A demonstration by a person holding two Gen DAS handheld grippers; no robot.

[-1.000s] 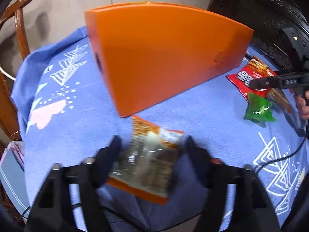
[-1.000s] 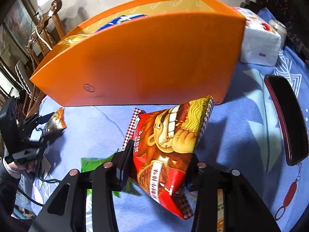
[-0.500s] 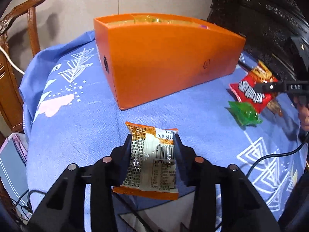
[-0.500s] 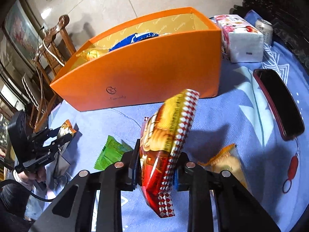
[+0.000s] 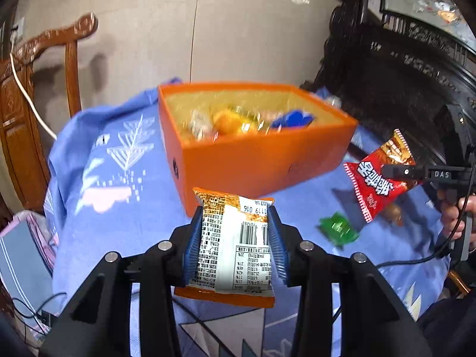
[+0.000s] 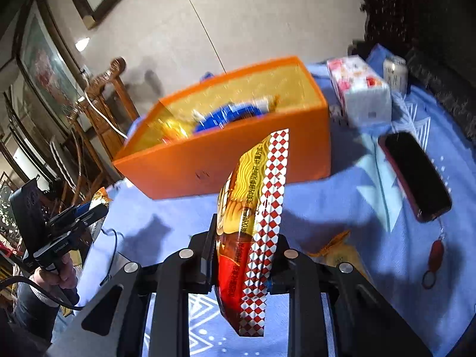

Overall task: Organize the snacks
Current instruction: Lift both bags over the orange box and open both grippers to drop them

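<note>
My left gripper (image 5: 235, 226) is shut on an orange-edged snack packet (image 5: 235, 250), barcode side up, held in the air in front of the orange box (image 5: 255, 166). My right gripper (image 6: 244, 247) is shut on a red and yellow snack bag (image 6: 253, 217) with a checkered edge, lifted above the table near the box (image 6: 238, 163). The bag also shows in the left wrist view (image 5: 377, 175), held by the right gripper (image 5: 395, 172). The box holds several snacks. A green packet (image 5: 337, 229) lies on the blue cloth.
A tissue pack (image 6: 360, 89), a can (image 6: 394, 73) and a dark phone (image 6: 416, 175) lie right of the box. A yellow packet (image 6: 342, 253) lies under the right gripper. Wooden chairs (image 5: 38, 89) stand by the table's left edge.
Both grippers have risen with their snacks, so the open top of the orange box and its contents have come into view.
</note>
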